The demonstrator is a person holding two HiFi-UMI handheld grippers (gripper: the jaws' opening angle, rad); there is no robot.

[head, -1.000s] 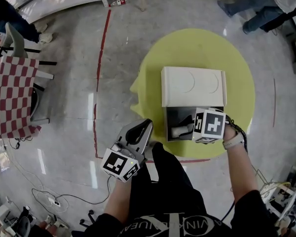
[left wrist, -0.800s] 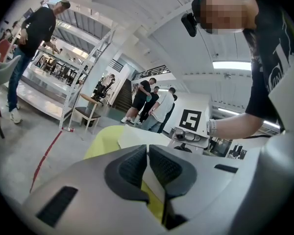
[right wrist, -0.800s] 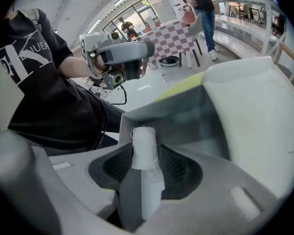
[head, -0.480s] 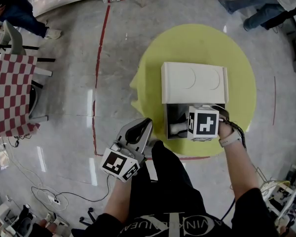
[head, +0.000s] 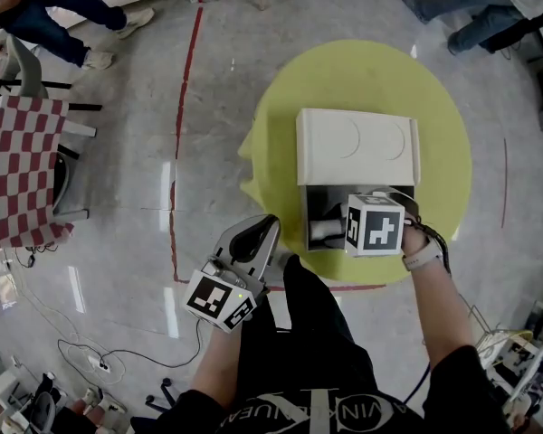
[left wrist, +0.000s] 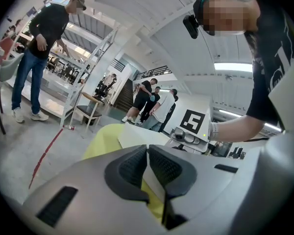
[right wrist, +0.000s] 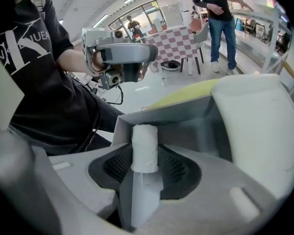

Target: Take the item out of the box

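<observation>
Right gripper [right wrist: 144, 166] is clamped on the item [right wrist: 144, 148]: a white, soft-looking cylinder with a fibrous skin, standing on end between 2 ribbed black pads [right wrist: 118, 166]. Behind it runs the smooth grey wall of the box [right wrist: 186, 126]. From the head view the item sits inside the outline of the open grey compartment, towards its left side, with the marker cube of the right gripper over the right side. How high it sits against the rim, I cannot tell. The flat white lid [head: 356, 147], stamped with 2 shallow arcs, lies at the far edge of the box. Round yellow mat [head: 362, 80] underneath, with bare margin all round the box. Glossy grey floor [head: 118, 242] is open to the left, crossed by a red line [head: 185, 107]. Left gripper [left wrist: 147, 163] hangs off the mat, well apart from the box, jaws pressed together on nothing.
</observation>
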